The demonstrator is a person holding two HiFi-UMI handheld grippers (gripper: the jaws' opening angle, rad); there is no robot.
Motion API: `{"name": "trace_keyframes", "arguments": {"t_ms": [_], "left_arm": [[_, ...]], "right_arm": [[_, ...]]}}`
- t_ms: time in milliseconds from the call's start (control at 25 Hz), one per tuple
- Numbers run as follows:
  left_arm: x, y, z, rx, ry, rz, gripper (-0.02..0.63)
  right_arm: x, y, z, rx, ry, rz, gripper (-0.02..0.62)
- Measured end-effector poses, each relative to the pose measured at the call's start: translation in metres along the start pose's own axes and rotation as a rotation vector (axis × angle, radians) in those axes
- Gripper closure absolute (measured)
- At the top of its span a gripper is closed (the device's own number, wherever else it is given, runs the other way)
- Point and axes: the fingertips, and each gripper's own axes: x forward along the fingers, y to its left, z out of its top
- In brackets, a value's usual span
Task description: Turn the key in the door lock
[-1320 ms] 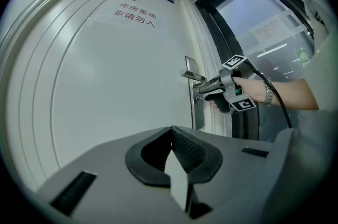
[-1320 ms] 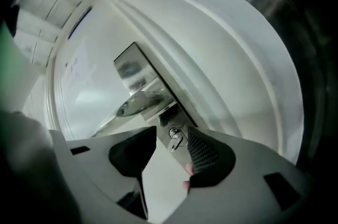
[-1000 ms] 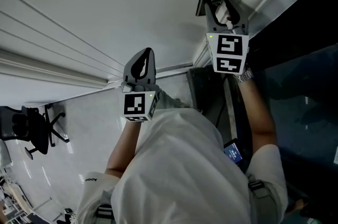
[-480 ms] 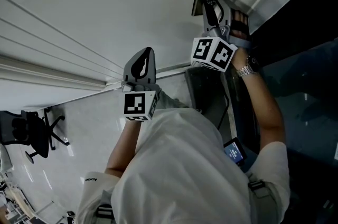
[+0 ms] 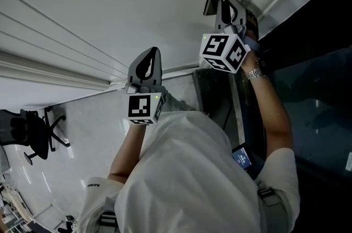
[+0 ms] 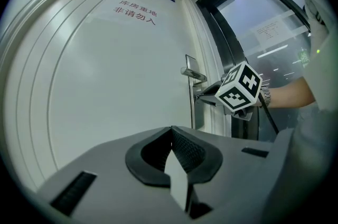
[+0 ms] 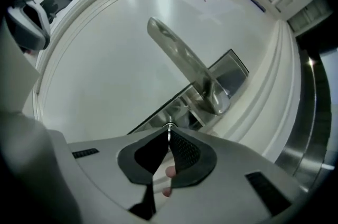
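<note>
Tech 1: Since 1 second ago, right claw (image 7: 169,134) has rolled in place, marker cube (image 5: 223,52) now tilted, and its jaws have just been closing. Status?

Tech 2: Right claw pinches key (image 7: 168,126), a thin metal tab seated in lock plate (image 7: 177,112) below door handle (image 7: 185,64). Left claw (image 6: 170,132) is closed, empty, and well apart from lock plate.

Tech 1: Handling?

Tech 2: Key is likely light, stiff and smooth. Grip the 2 flat faces of its head. Expect cylinder resistance; rotate about key's axis, no side load.
</note>
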Motion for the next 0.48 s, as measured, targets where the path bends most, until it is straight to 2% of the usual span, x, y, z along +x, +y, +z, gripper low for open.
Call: {"name": "trace_keyframes", "arguments": {"t_ms": [120,280,400,480], "left_arm": [[0.0,-0.0023,0.0017,0.011,-0.016,-0.007,0.596],[-0.0016,-0.0022,-0.0056,0.013,0.021,-0.004,0.597],[-0.0009,-0.0038,0.0024,0.023,-0.017,-0.007,0.597],[-0.001,-0.0036,0.002,0.025,-0.014,-0.007,0.596]], "right_arm": [[-0.0006,-0.0011,0.0004,0.09,0.004,0.021,0.583],[-0.0002,-0.003,0.0009,0.213,0.011,0.046,0.583],[-0.0005,-0.0049,0.0007,0.329,0.014,0.071,0.583],[0.0004,-0.0057,-0.0002,0.426,0.013,0.09,0.583]]}}
